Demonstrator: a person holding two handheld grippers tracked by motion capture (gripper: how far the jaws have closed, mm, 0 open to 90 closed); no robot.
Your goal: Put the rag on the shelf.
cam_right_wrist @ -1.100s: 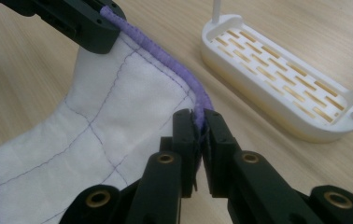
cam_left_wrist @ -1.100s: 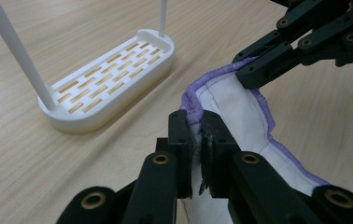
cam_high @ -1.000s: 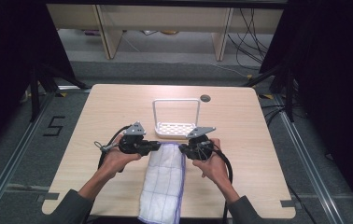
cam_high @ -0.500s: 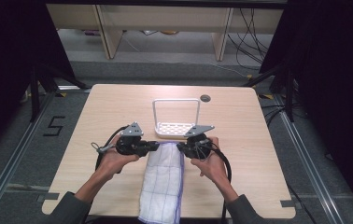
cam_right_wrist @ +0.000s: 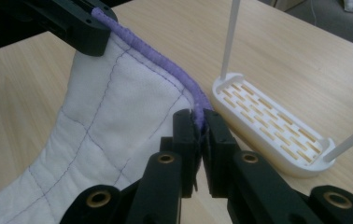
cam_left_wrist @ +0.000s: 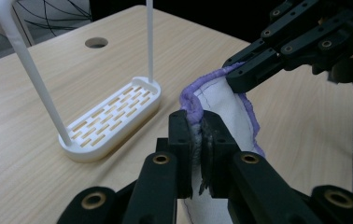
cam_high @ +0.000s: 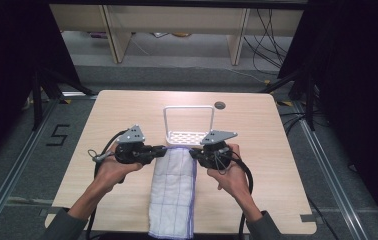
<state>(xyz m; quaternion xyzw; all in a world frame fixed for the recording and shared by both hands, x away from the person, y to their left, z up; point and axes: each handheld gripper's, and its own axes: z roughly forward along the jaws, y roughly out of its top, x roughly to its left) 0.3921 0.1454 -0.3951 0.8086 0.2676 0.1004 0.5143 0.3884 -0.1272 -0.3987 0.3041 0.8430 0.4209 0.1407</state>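
A white quilted towel point(cam_high: 173, 187) with a purple hem lies lengthwise down the middle of the table, its near end hanging over the front edge. My left gripper point(cam_high: 164, 149) is shut on the towel's far left corner point(cam_left_wrist: 198, 112). My right gripper point(cam_high: 192, 151) is shut on the far right corner point(cam_right_wrist: 199, 108). Between the two grips the purple hem point(cam_right_wrist: 165, 63) is lifted off the wood and stretched. Just beyond the hem stands a white rack point(cam_high: 189, 136) with a slotted base point(cam_left_wrist: 111, 119) and a tall hoop handle.
A round cable hole point(cam_high: 220, 105) sits in the tabletop behind the rack. Bare wood lies left and right of the towel. Black cables trail from both grippers toward the front edge. Shelving and loose cables stand on the floor beyond the table.
Both grippers have risen a little, lifting the towel's far hem off the table; they stay shut on its corners.
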